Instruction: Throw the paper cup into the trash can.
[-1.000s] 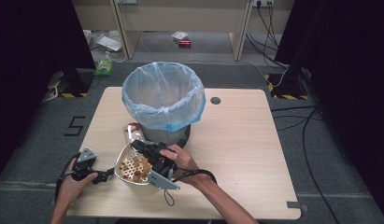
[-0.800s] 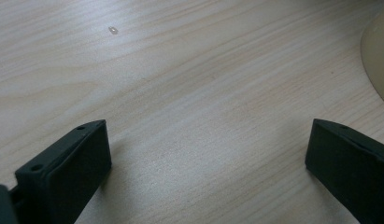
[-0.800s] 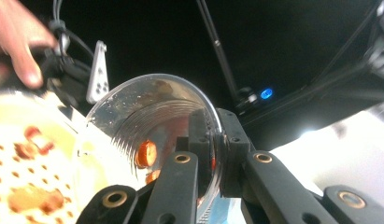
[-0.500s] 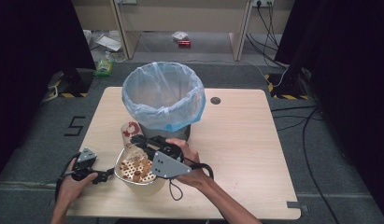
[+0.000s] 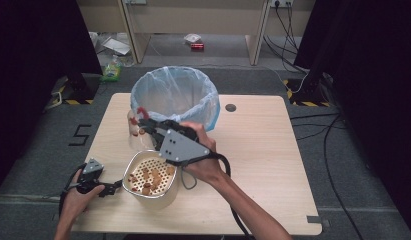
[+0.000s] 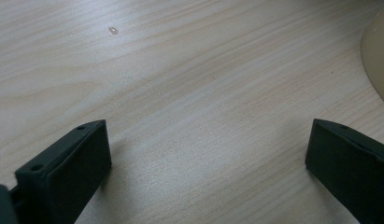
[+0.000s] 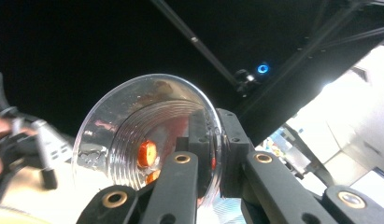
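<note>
From the high view, my right gripper has come up off the table since a second ago and now carries the clear plastic cup above the table, near the rim of the bin lined with a blue bag. Earlier the cup sat low beside the strainer basket; now it is lifted clear of it. The basket, with brown pieces in it, has stayed where it was on the table. My left gripper has kept its place just left of the basket.

In my left gripper view, my two jaws stand wide apart over bare wood, nothing between them, with the basket's pale wall at the right edge.

In my right gripper view, my jaws are pinched tight on the cup's wall, one inside, one outside; the cup is tipped on its side, with orange-red bits in it
</note>
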Demonstrator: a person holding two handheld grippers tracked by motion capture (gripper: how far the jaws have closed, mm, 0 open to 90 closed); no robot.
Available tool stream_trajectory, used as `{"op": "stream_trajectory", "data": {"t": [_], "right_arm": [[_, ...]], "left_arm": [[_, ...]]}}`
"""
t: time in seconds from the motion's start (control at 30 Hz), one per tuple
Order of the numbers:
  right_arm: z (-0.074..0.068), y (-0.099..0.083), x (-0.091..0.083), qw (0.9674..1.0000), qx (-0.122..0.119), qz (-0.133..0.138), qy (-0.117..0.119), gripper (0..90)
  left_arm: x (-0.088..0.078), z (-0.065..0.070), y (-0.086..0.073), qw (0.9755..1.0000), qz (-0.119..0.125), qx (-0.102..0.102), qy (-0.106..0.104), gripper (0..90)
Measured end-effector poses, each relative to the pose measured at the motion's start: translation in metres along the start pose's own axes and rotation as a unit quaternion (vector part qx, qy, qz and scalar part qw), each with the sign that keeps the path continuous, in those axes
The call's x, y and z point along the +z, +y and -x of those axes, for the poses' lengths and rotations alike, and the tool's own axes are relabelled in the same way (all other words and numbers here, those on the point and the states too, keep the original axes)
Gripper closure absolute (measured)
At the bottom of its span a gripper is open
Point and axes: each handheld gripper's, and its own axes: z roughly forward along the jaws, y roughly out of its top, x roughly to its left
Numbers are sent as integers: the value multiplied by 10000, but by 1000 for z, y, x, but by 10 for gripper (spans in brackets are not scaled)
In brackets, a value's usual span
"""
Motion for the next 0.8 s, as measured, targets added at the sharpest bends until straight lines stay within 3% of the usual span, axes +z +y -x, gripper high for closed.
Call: {"op": "stream_trajectory", "data": {"t": [0.07,0.13,0.17,0.3,0.33,0.4,0.43,0.6,0.63,0.8], "right_arm": [[21,4,-1,9998,80,-10,-183,867],[27,4,-1,9996,120,-29,-236,867],[40,4,-2,9992,180,-99,-345,867],[57,-3,0,9981,217,-343,-472,867],[65,-11,1,9967,346,-498,-538,867],[69,-16,3,9959,426,-552,-568,867],[75,-26,6,9937,628,-724,-578,865],[85,-47,13,9893,838,-977,-689,847],[89,-56,16,9870,1046,-1022,-668,826],[93,-68,20,9833,1166,-1170,-768,778]], "left_arm": [[0,0,0,10000,-5,0,-3,0],[0,0,0,10000,-5,2,-4,0],[0,0,0,10000,-5,1,-3,0],[0,0,0,10000,2,-3,2,0],[0,0,0,10000,-1,-2,7,0],[0,0,0,10000,-2,-3,7,0],[0,0,0,10000,-3,-2,8,0],[0,0,0,10000,1,-1,10,0],[0,0,0,10000,0,-1,10,0],[0,0,0,10000,-3,-2,9,0]]}}
